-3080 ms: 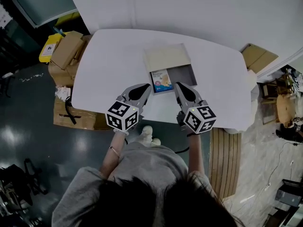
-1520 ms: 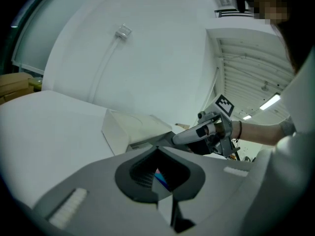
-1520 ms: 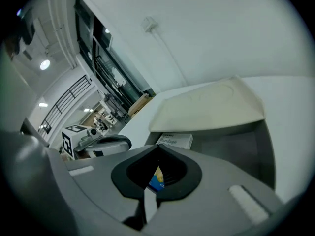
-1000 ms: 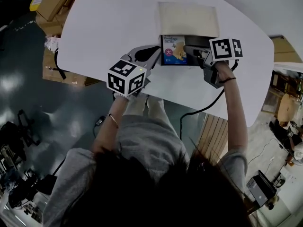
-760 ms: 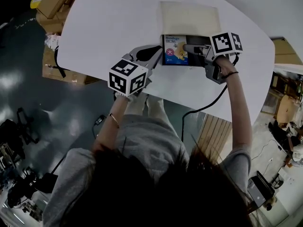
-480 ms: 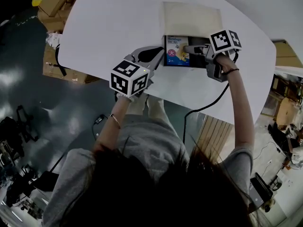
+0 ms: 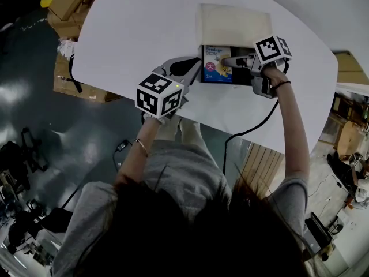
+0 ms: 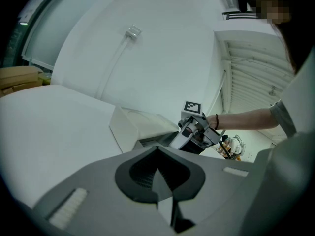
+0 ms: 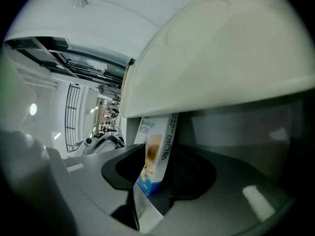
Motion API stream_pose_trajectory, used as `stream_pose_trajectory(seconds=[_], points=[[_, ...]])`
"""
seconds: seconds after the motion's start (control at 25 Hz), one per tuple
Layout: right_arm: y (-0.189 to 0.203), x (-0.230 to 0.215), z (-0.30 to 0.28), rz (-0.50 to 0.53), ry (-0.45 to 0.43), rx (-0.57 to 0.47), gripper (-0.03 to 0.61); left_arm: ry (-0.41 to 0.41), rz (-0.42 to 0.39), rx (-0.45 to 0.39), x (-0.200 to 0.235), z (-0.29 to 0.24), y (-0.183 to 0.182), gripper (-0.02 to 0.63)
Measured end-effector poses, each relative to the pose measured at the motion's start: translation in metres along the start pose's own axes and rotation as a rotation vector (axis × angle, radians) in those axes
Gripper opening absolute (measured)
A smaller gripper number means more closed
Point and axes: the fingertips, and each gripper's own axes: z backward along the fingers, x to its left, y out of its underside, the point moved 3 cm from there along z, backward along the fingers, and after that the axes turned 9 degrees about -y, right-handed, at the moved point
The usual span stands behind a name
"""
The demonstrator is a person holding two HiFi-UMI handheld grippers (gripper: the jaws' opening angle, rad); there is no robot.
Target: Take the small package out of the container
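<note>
Small package [image 7: 214, 69], flat carton lettered "Bandage", white upper face, blue lower band, yellow cartoon figure, inside open-lidded container [image 7: 235, 17] at upper centre of head view, between wide-spread jaws of right gripper [image 7: 228, 61], left gripper [image 7: 194, 67] closed, empty, just left of container.

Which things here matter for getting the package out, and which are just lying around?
Job: small package, container, right gripper with jaws either side of the package, left gripper, table.
Lying about: cardboard boxes, wooden slats.
</note>
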Motion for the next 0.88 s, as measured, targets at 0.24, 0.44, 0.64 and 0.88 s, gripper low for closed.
stream_pose_trajectory(seconds=[0.24,0.44,0.64,0.88], points=[[0.0006,0.0029,0.0,-0.019,-0.041,0.011,0.156,-0.006,0.002,-0.001,-0.0014,0.0002,-0.0019,-0.014],[0.0015,0.0047,0.0033,-0.051,-0.067,0.017,0.14,-0.003,0.003,0.001,-0.0028,0.0009,-0.0012,-0.014],[0.0031,0.0058,0.006,-0.089,-0.054,0.021,0.132,0.0,0.0,-0.002,-0.0053,0.0004,-0.0021,-0.014],[0.0033,0.0089,0.0086,-0.114,-0.06,0.024,0.126,-0.002,0.0,-0.005,-0.0025,0.0012,-0.0024,-0.014]])
